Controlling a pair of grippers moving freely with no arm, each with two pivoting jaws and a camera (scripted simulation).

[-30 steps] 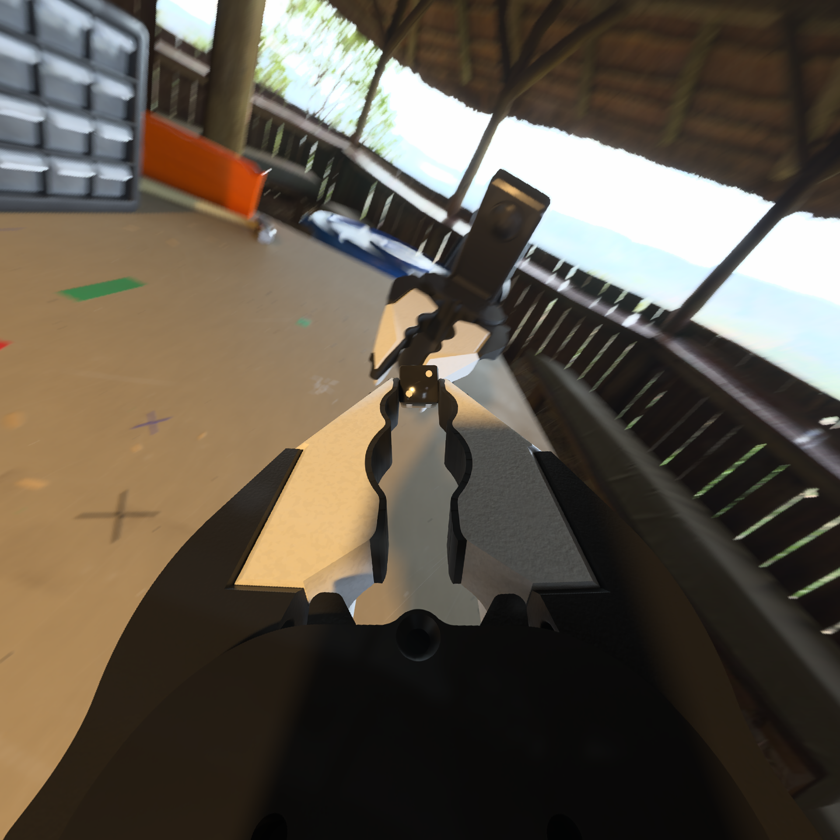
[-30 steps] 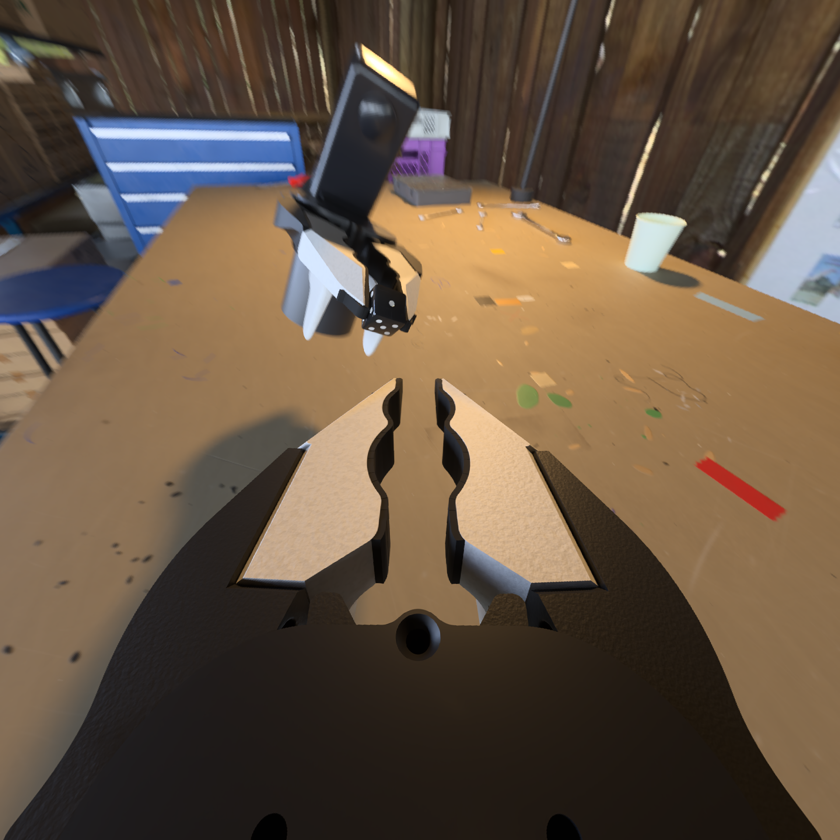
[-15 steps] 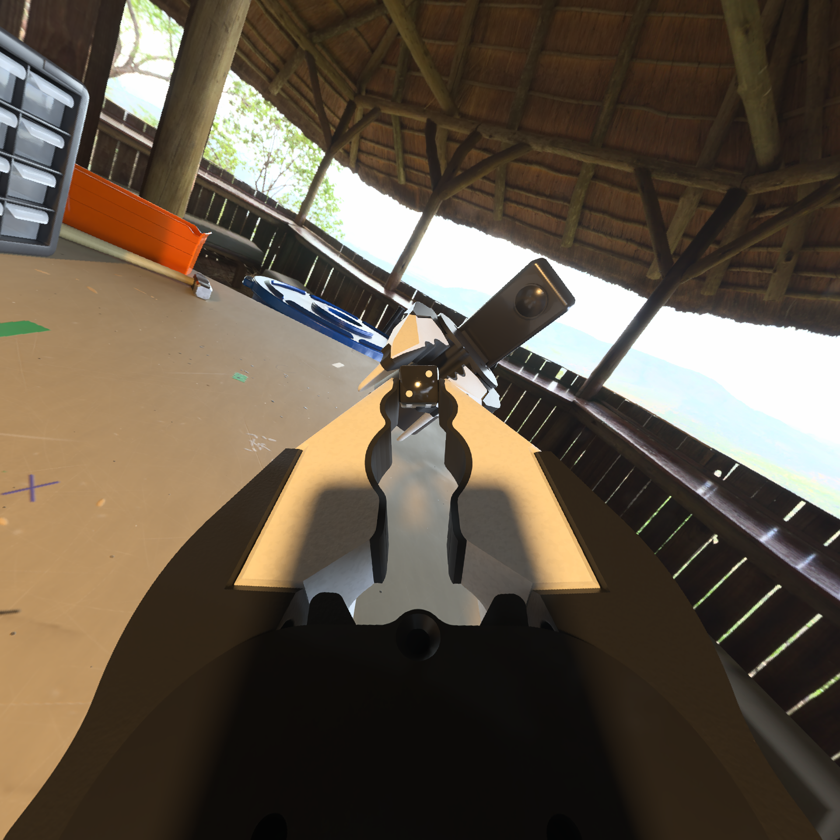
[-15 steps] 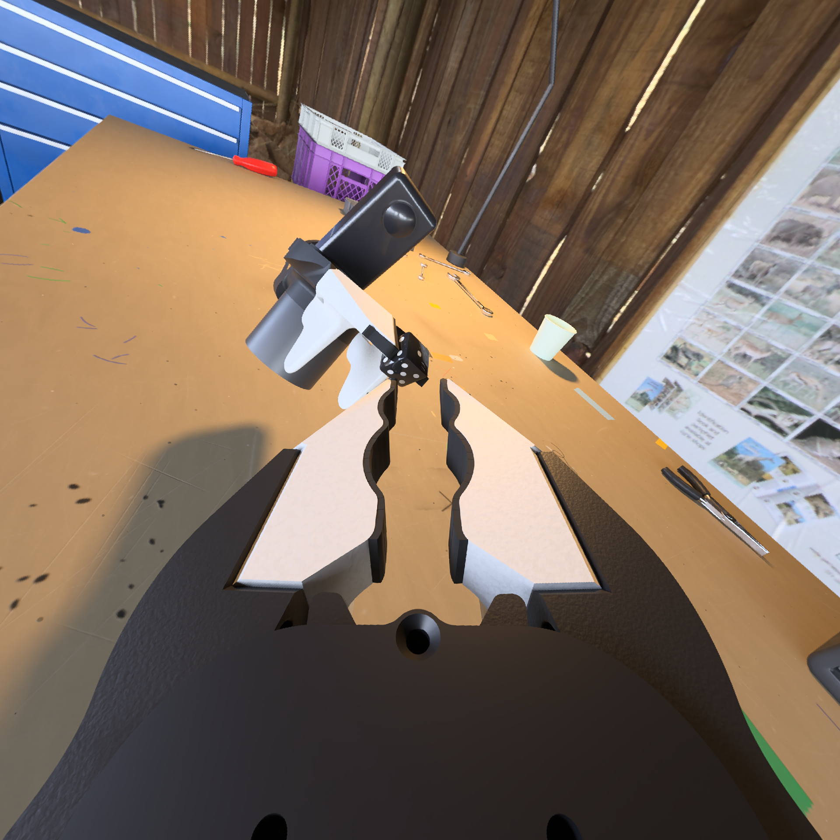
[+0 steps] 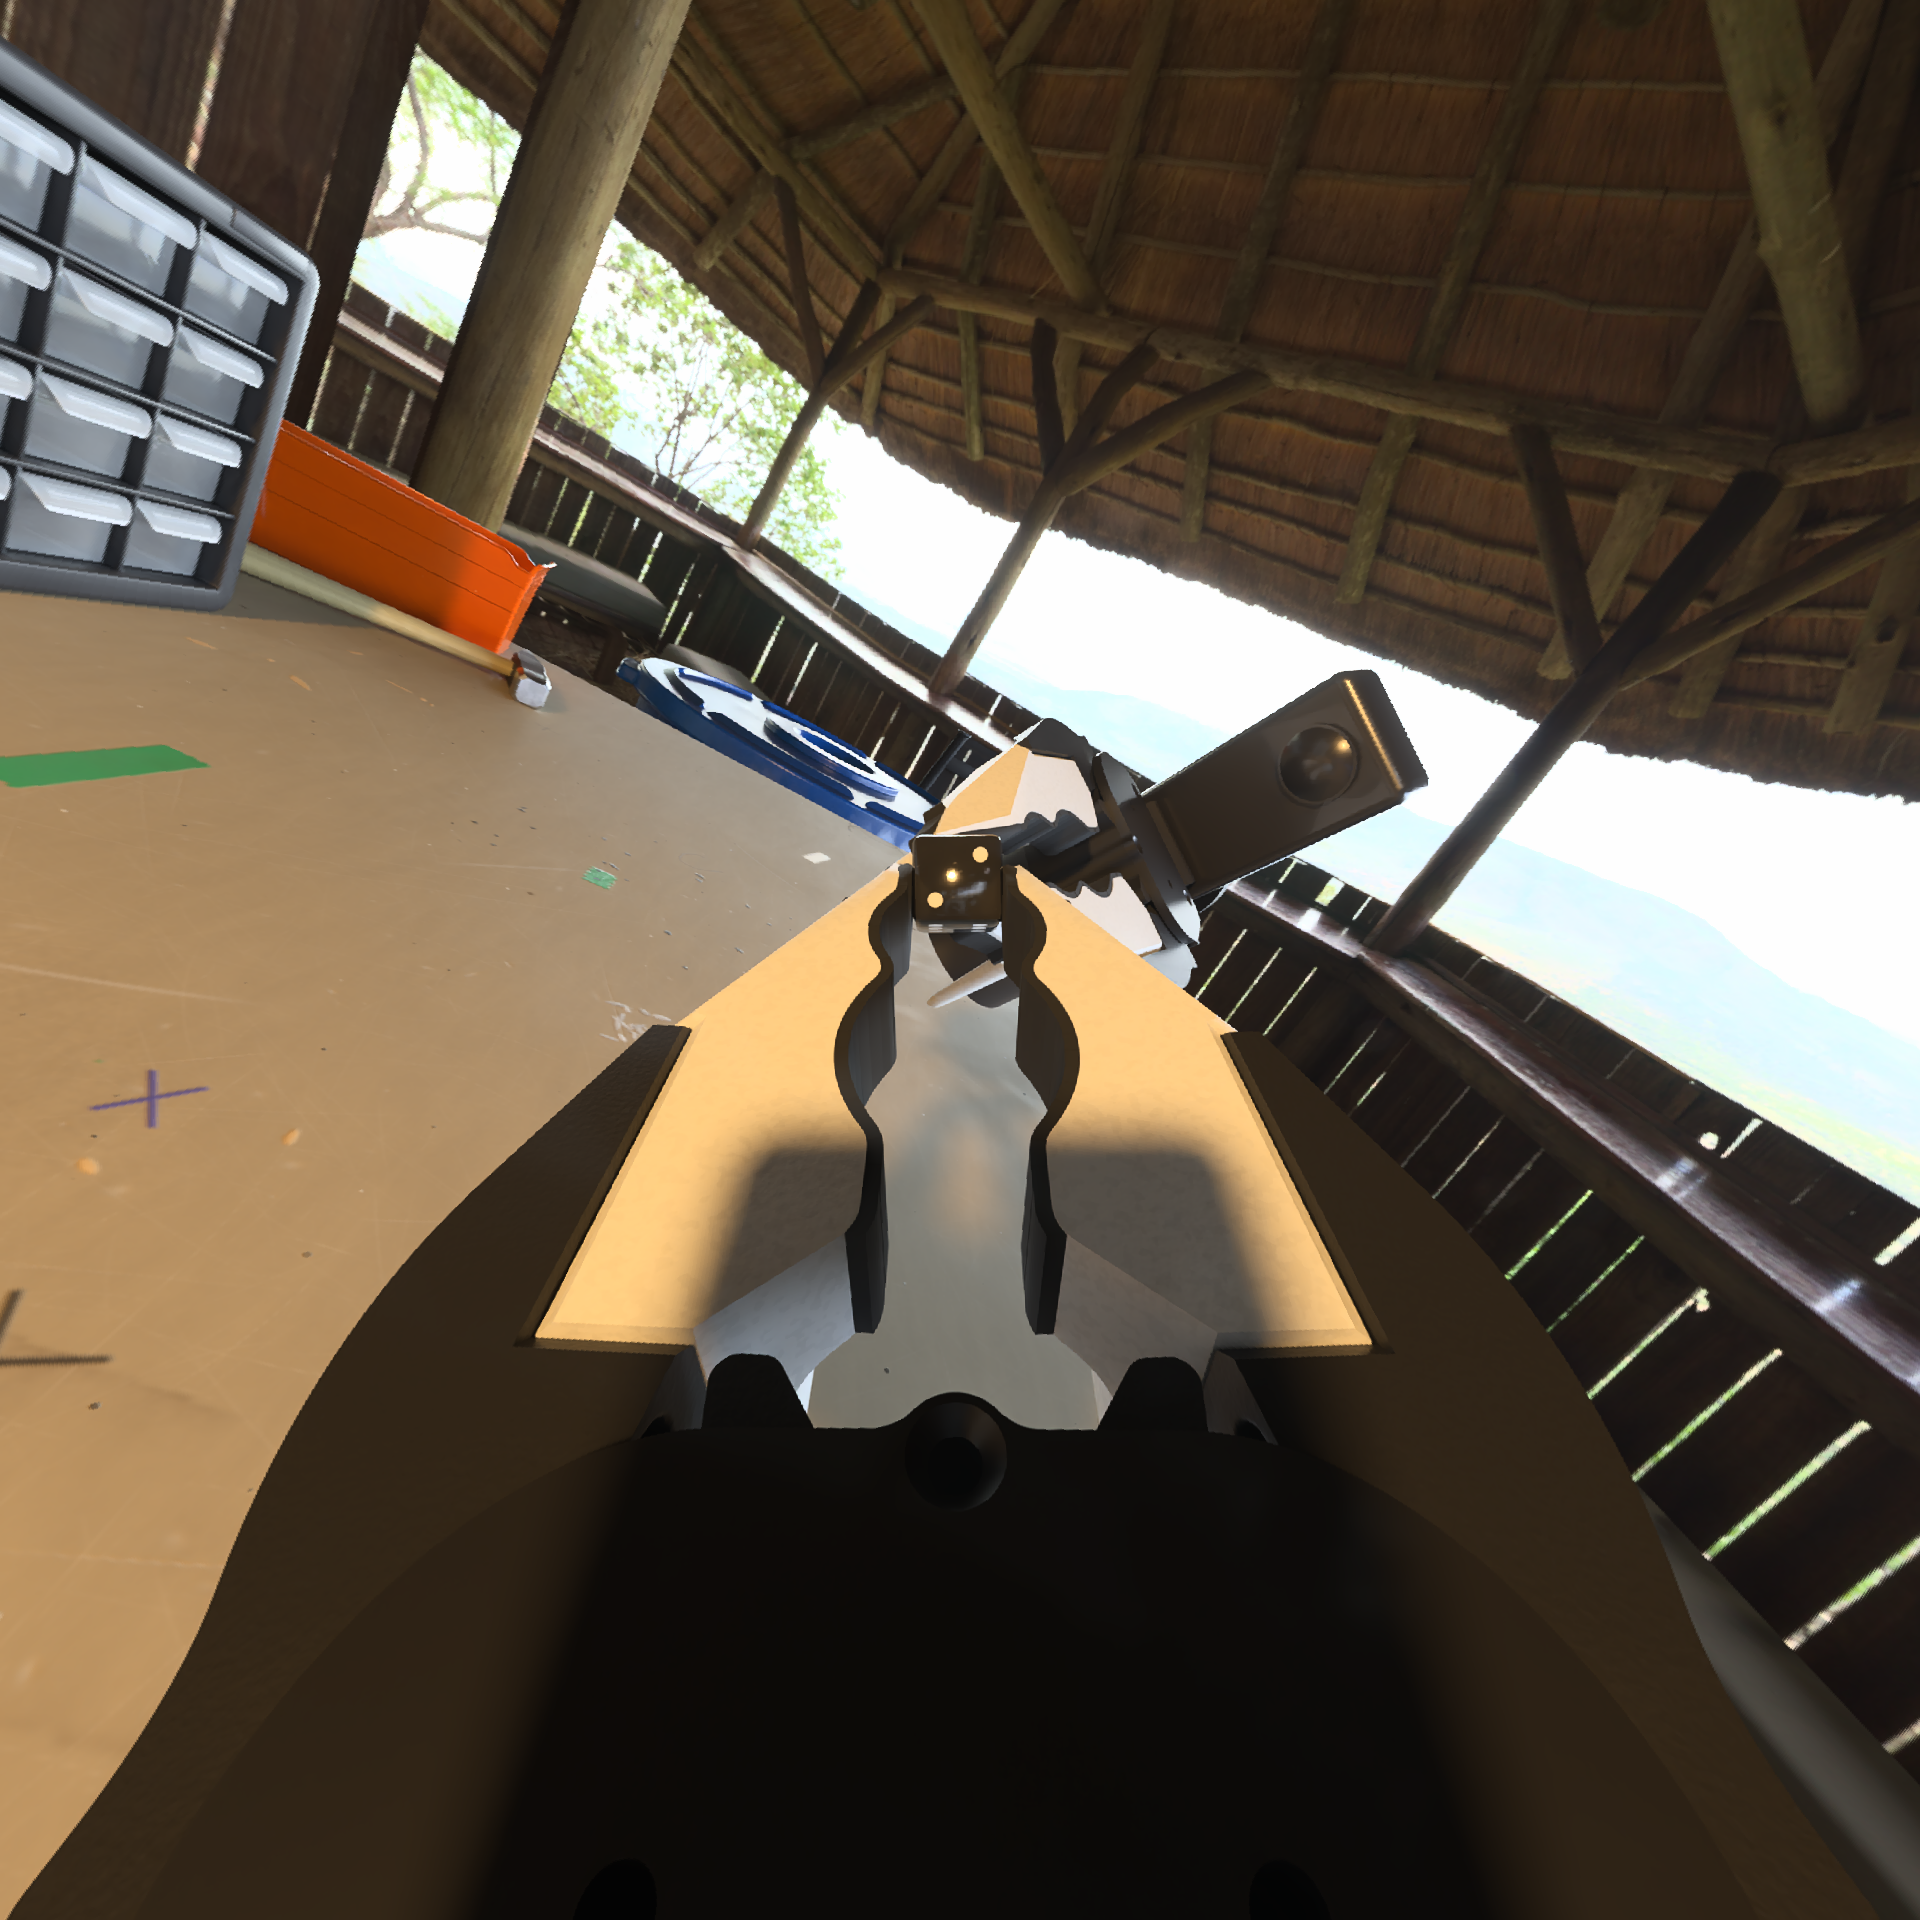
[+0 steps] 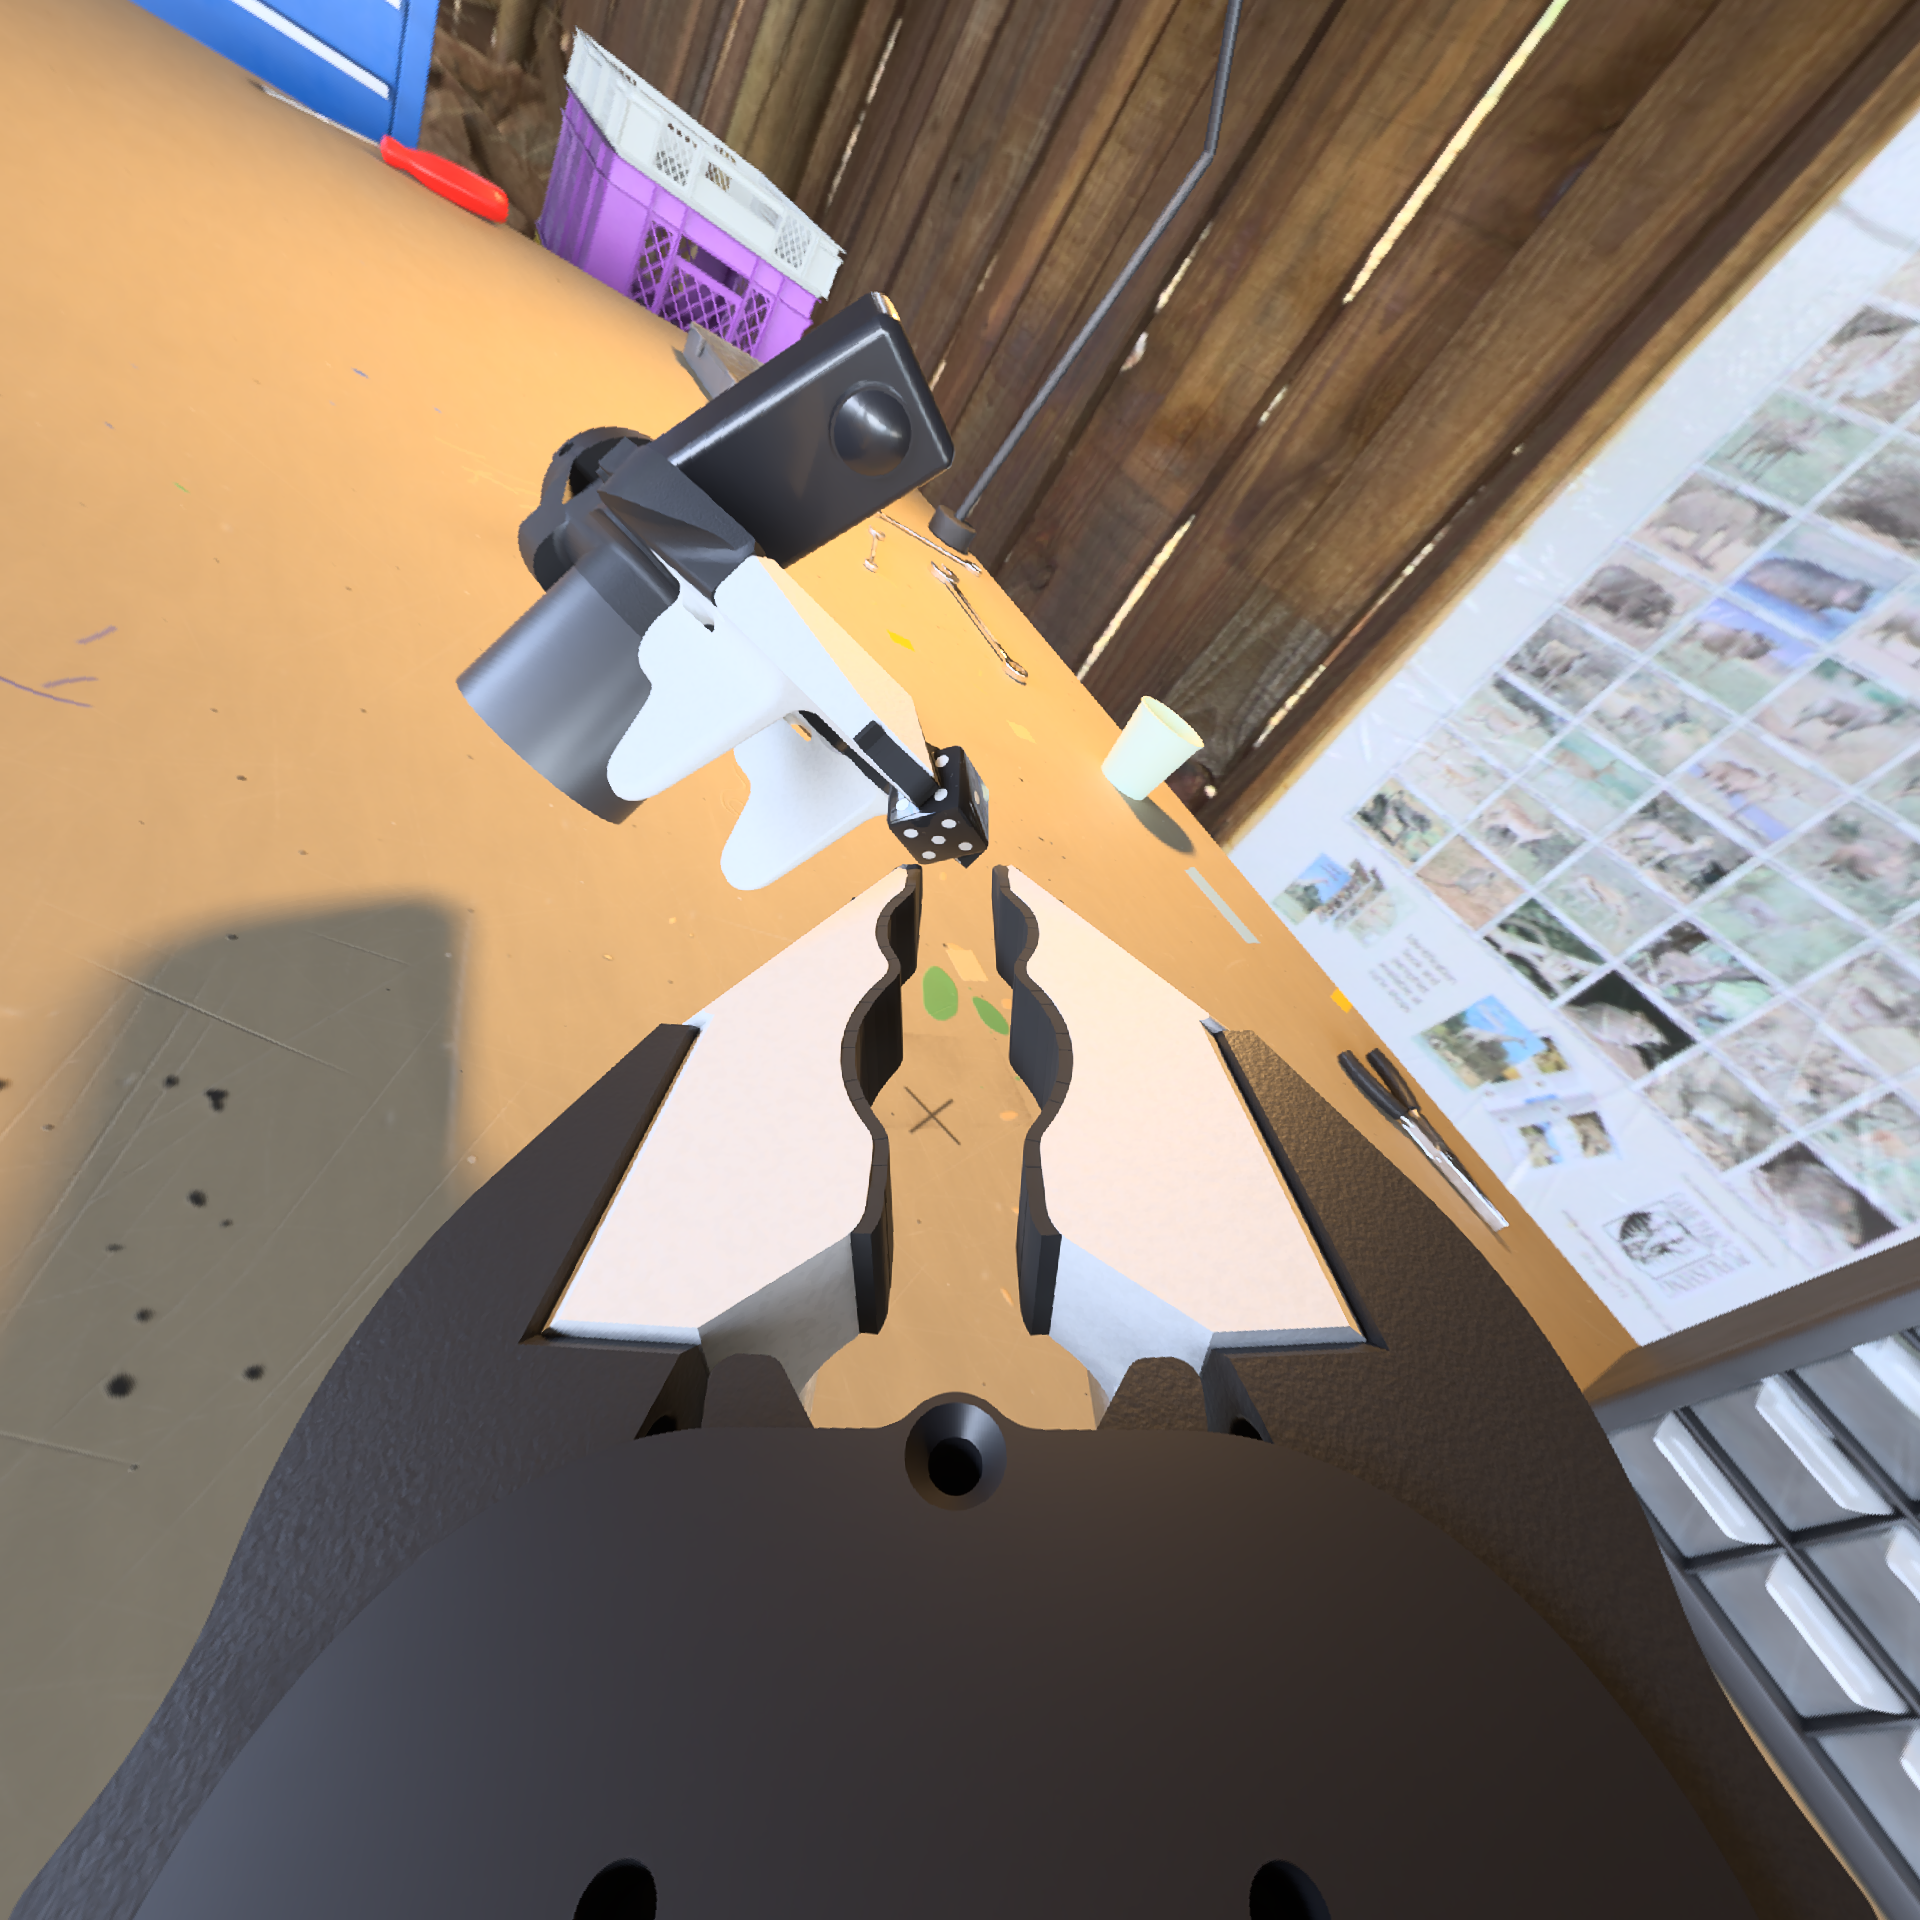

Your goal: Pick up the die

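Observation:
The die is black with white pips. My left gripper is shut on it, pinching it between its fingertips, well above the brown table. In the right wrist view the left gripper comes in from the upper left, tilted, with the die at its tip. My right gripper points at the die from just below it. Its jaws stand a narrow gap apart and hold nothing. Its camera block shows beyond the die in the left wrist view.
A grey drawer cabinet, an orange bin, a hammer and a blue disc lie at the table's far side. A purple crate, pale cup, wrenches and pliers are near the wall.
The left gripper has kept the die and tilted upward, away from the table. The right gripper has rolled and moved in until its fingertips are just short of the die.

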